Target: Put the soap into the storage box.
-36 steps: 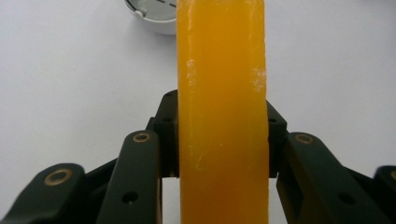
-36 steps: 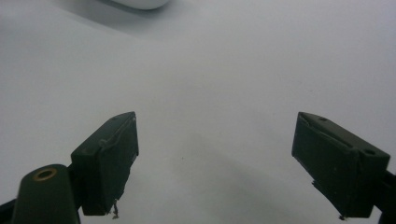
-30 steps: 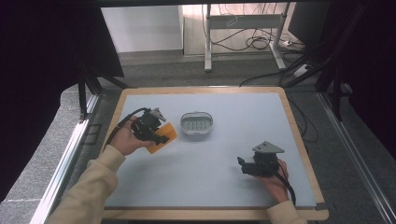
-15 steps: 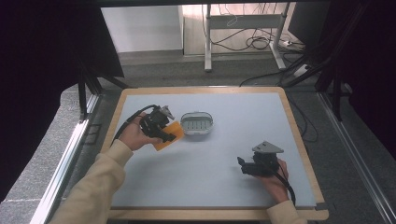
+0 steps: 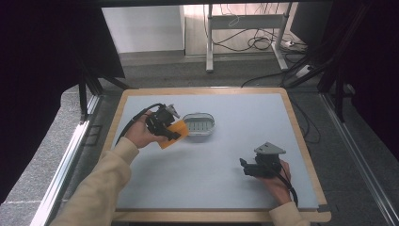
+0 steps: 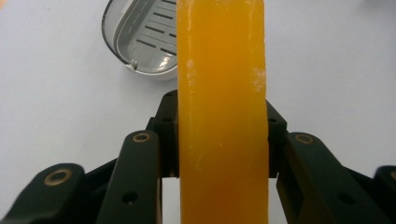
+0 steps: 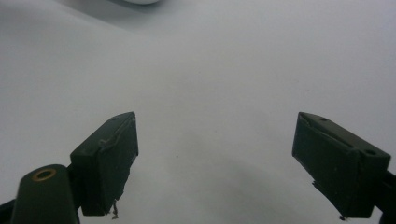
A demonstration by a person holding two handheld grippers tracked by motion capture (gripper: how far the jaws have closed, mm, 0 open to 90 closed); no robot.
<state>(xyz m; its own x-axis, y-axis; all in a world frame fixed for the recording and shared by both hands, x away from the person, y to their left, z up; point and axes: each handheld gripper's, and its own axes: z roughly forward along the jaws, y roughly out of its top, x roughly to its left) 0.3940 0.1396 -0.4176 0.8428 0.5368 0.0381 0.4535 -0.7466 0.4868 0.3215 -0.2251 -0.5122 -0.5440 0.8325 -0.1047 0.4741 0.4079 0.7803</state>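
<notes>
1. Since a second ago, my left gripper point(image 5: 170, 128) has carried the orange soap bar point(image 5: 172, 133) across the table toward the grey soap dish point(image 5: 199, 126); my right gripper point(image 5: 248, 167) has kept its place near the table's right side.

2. Both left jaws are clamped on the soap bar's two broad faces. In the left gripper view the bar point(image 6: 222, 112) stands on edge between the pads and reaches out well past them.

3. Held above the table, the bar now sits just beside the dish's left end, with the dish point(image 6: 140, 39) ahead of it and off to one side in the left gripper view.

4. I judge the soap to be stiff and fairly light, yet waxy and slick. Its surface shows scuffs and pale flecks, so a hard squeeze could dent or chip it.

5. Flat faces are the right place to hold, as I do now, near the middle of the bar. Its narrow edges would give the pads too little to bear on.

6. Because so much of the bar sticks out in front, it could pivot or slide in the pads if its far end knocks the dish's rim.

7. My right gripper point(image 7: 215, 163) has its jaws wide apart with nothing between them, over the bare table point(image 5: 235, 141).
</notes>
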